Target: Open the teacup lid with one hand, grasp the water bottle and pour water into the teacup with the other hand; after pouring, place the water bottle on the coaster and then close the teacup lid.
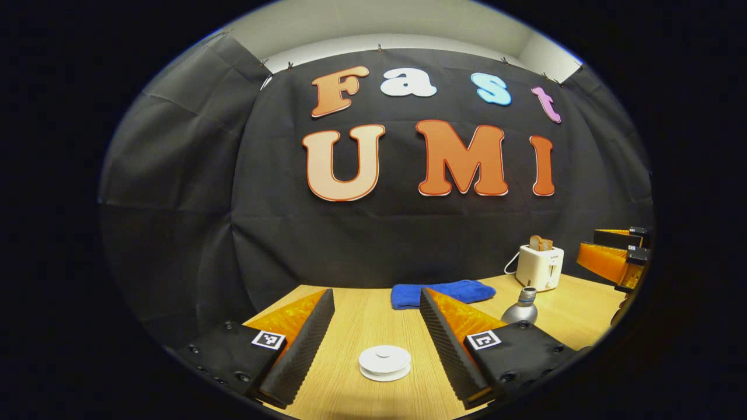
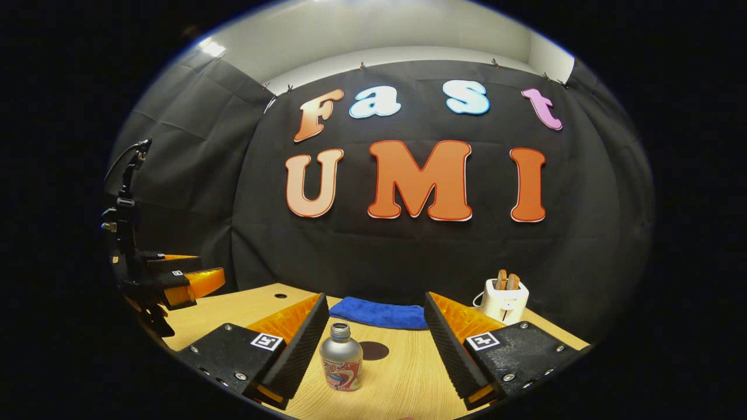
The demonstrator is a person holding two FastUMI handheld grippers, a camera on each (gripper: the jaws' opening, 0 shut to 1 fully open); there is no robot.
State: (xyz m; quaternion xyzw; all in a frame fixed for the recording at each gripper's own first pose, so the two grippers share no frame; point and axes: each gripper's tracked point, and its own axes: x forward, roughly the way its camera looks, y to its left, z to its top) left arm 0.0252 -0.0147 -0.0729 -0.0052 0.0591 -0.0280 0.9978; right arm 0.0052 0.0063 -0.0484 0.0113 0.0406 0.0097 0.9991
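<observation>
Left gripper (image 1: pixel 376 329): jaws wide, empty, above lidded teacup (image 1: pixel 384 362). Right gripper (image 2: pixel 373 335): jaws wide, empty, straddling water bottle (image 2: pixel 341 357). Coaster (image 2: pixel 374 350) just behind bottle. Towel (image 2: pixel 379 313), toaster (image 2: pixel 504 300) farther. Risk: off-centre closing tips bottle; small lid knob slips.

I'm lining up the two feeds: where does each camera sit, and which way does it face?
Left gripper view: rides the left tool, looking over the lidded teacup at the back wall; open fingers frame it.
Right gripper view: rides the right tool, facing the water bottle and coaster; fingers open.
Shared: bottle, blue towel, toaster.
</observation>
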